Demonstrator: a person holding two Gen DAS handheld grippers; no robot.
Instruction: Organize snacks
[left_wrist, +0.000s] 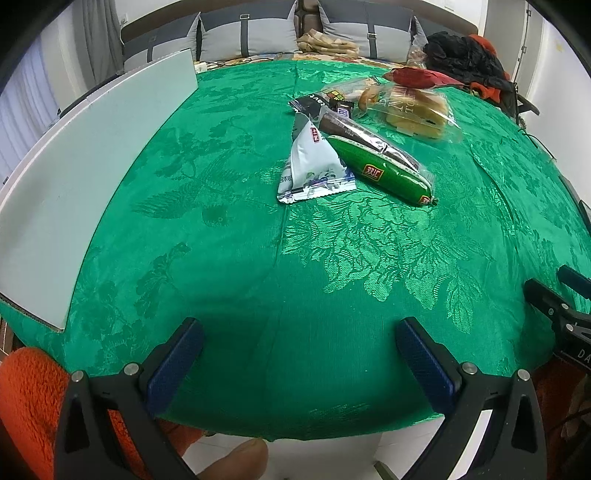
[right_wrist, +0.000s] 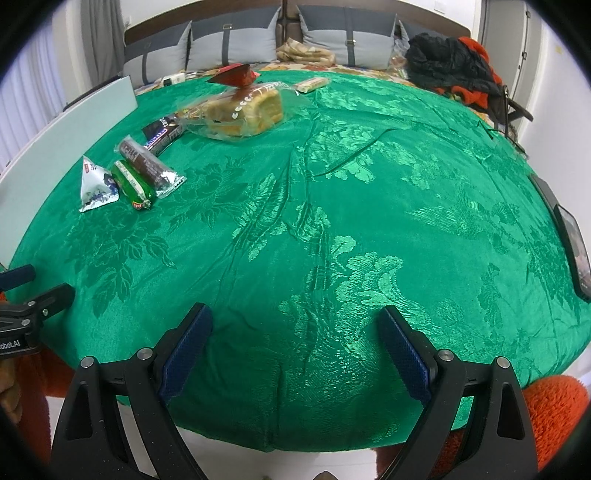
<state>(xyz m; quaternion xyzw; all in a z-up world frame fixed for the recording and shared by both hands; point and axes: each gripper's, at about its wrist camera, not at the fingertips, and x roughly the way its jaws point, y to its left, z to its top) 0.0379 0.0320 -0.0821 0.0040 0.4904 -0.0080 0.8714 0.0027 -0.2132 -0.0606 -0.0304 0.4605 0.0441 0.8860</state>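
Green sausage (left_wrist: 380, 171) well beyond spread left gripper (left_wrist: 299, 332)

Black tongs (left_wrist: 299, 347), blue pads (left_wrist: 173, 365)

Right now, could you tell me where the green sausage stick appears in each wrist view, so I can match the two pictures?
Left wrist view: green sausage stick lies right of centre, upper half, against the white triangular packet.
Right wrist view: it lies at far left, mid-height, between that packet and the brown wrapped bar.
Shared landmark: the bagged bread loaf beyond it.
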